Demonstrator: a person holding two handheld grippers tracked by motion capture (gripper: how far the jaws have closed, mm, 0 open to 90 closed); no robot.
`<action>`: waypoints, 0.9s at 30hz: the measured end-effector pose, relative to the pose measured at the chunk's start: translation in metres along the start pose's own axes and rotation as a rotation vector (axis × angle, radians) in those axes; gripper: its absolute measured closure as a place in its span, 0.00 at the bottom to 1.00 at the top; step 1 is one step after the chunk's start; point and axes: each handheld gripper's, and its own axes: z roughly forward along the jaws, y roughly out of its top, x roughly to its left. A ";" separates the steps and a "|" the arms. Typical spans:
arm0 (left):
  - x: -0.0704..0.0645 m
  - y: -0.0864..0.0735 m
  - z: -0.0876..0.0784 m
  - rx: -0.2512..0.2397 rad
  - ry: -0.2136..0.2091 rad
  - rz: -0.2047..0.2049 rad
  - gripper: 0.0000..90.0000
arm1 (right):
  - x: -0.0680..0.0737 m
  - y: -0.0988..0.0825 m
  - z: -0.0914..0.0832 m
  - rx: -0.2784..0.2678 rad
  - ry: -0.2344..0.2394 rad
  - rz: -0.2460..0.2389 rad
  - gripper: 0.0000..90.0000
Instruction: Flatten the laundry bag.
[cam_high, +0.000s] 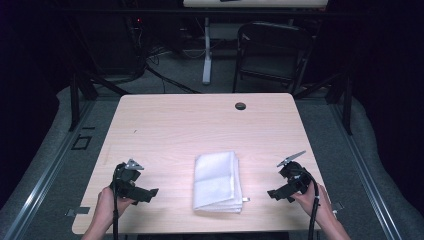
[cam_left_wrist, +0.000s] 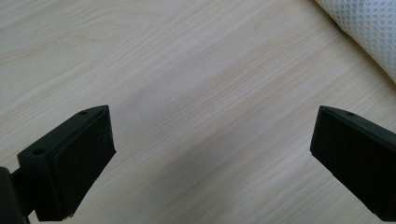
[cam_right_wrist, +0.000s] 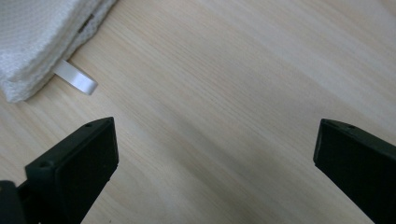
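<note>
So far nothing has been taken hold of. A folded white towel (cam_high: 217, 182) lies flat on the light wooden table (cam_high: 165, 125), near the front edge and about midway between the two hands, with a small white loop tag (cam_high: 245, 200) sticking out at its near right corner. The left hand-held gripper (cam_high: 150, 193) hovers low over the table to the left of the towel, its jaws spread wide with bare wood between them; in the left gripper view the towel's textured edge (cam_left_wrist: 369, 28) sits off at the upper right, apart from the jaws. The right hand-held gripper (cam_high: 274, 194) mirrors it on the right side, likewise released and grasping nothing; the right gripper view has the towel's corner (cam_right_wrist: 42, 42) and the loop tag (cam_right_wrist: 77, 78) at the upper left, near the left jaw but not touching it.

Judging by the neat stack and the two released tools aimed inward at it, the work on the towel looks unstarted at this point: both approaches, the grasp, and whatever unfolding or moving follows all seem to remain.
</note>
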 end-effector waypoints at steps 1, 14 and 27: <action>0.000 0.001 0.001 0.003 0.003 -0.002 0.00 | 0.001 0.002 -0.003 0.016 -0.001 -0.023 0.00; -0.024 0.012 0.002 -0.001 0.007 0.035 0.00 | 0.014 0.008 -0.006 0.034 -0.021 -0.061 0.00; -0.071 0.035 0.006 -0.073 -0.089 0.066 0.00 | 0.018 0.008 -0.002 0.039 -0.018 -0.052 0.00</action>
